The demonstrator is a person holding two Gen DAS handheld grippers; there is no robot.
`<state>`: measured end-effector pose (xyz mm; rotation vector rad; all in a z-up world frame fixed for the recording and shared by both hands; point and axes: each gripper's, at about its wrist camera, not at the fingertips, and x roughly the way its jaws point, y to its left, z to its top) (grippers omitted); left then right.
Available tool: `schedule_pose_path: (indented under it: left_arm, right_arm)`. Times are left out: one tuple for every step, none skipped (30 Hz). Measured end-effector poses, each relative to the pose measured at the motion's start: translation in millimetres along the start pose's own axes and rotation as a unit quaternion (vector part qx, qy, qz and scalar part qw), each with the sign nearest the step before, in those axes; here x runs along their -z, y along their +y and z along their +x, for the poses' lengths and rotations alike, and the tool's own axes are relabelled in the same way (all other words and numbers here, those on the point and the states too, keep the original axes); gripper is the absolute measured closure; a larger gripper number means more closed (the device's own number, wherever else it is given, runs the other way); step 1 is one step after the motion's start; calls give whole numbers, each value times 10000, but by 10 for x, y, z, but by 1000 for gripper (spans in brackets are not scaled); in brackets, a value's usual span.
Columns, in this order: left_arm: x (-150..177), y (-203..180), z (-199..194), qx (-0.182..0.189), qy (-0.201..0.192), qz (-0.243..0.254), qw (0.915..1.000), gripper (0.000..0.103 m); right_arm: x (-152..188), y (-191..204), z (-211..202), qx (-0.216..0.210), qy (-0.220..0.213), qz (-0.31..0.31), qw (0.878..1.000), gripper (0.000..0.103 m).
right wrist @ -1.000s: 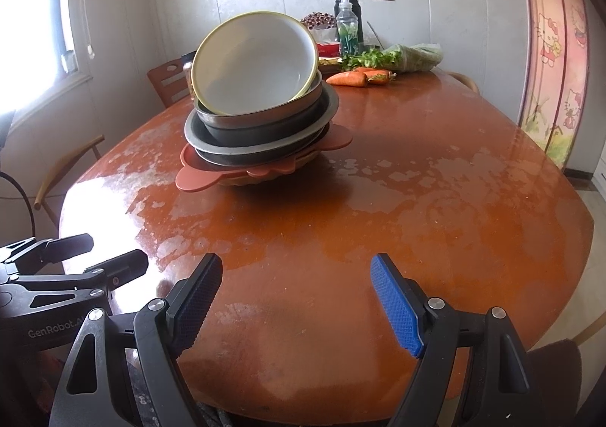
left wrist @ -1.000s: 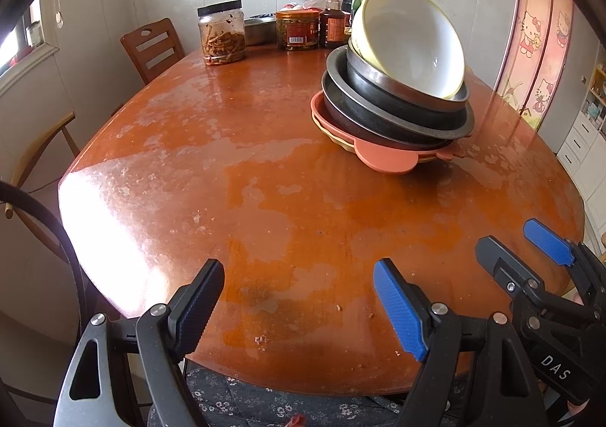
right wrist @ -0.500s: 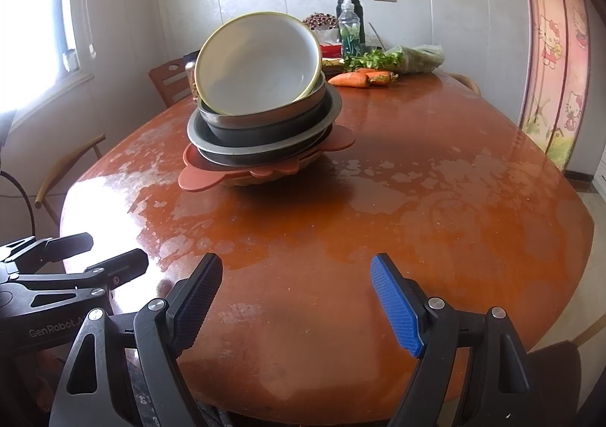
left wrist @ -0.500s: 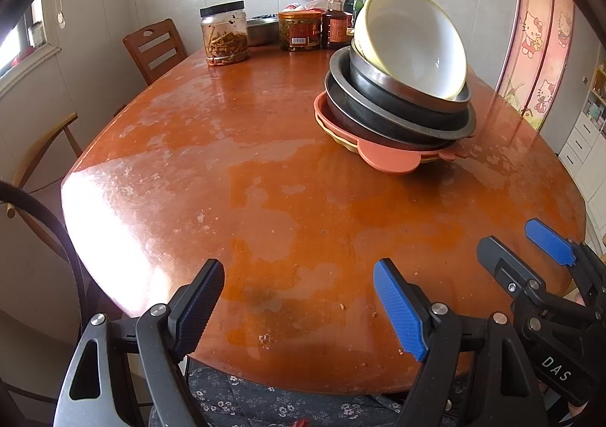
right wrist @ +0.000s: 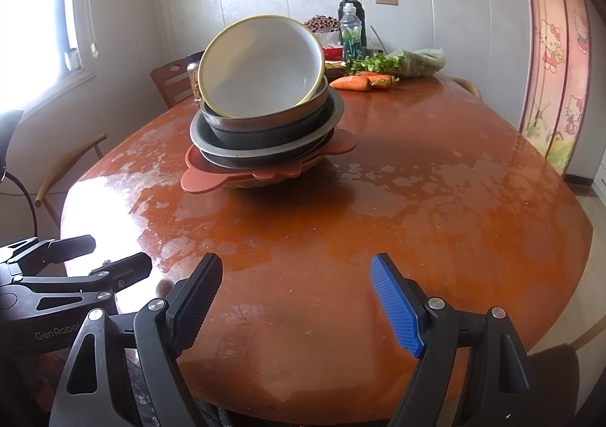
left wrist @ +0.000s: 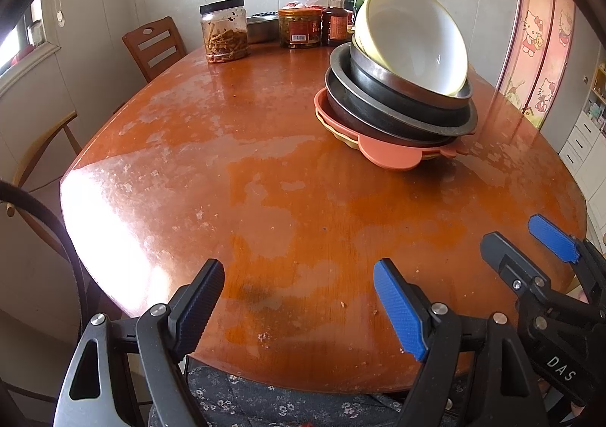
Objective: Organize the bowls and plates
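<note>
A stack of dishes stands on the orange-brown table (left wrist: 265,169). On top a white bowl with a yellow rim (left wrist: 413,36) (right wrist: 261,67) lies tilted. Under it are a metal bowl (right wrist: 265,116) and grey metal plates (left wrist: 397,112). At the bottom lies an orange plastic plate (left wrist: 390,156) (right wrist: 200,180). My left gripper (left wrist: 299,302) is open and empty over the near table edge. My right gripper (right wrist: 295,298) is open and empty, also near the front edge, and shows in the left wrist view (left wrist: 526,241). The left gripper shows in the right wrist view (right wrist: 102,256).
At the far edge stand a jar of snacks (left wrist: 224,31), a sauce jar (left wrist: 299,27), a brown bottle (left wrist: 335,17) and a water bottle (right wrist: 351,31). Carrots (right wrist: 356,81) and greens (right wrist: 401,63) lie far right. Wooden chairs (left wrist: 155,44) stand at the left.
Both grippers have drifted slightly; the stack sits a little further right and lower in both views. Both stay open and empty. Nothing on the table has moved.
</note>
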<state>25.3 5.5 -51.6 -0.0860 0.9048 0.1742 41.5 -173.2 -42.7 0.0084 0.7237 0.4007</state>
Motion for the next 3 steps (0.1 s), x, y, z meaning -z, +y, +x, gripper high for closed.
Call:
schedule_pose_path:
  left_arm:
    - [-1,7,1,11,-3,-8,10000,22]
    - [-11,28,1,26,-9,-31,10000,22]
    - [-21,57,-1,29,-20,-83,10000,22]
  right_arm:
    - [-5,-5,-4,8,-9,6,10000,21]
    - [-13,-13,-10,17,-22,1,10000,21]
    - [-26,-26,-13,23,-26,-6,10000,21]
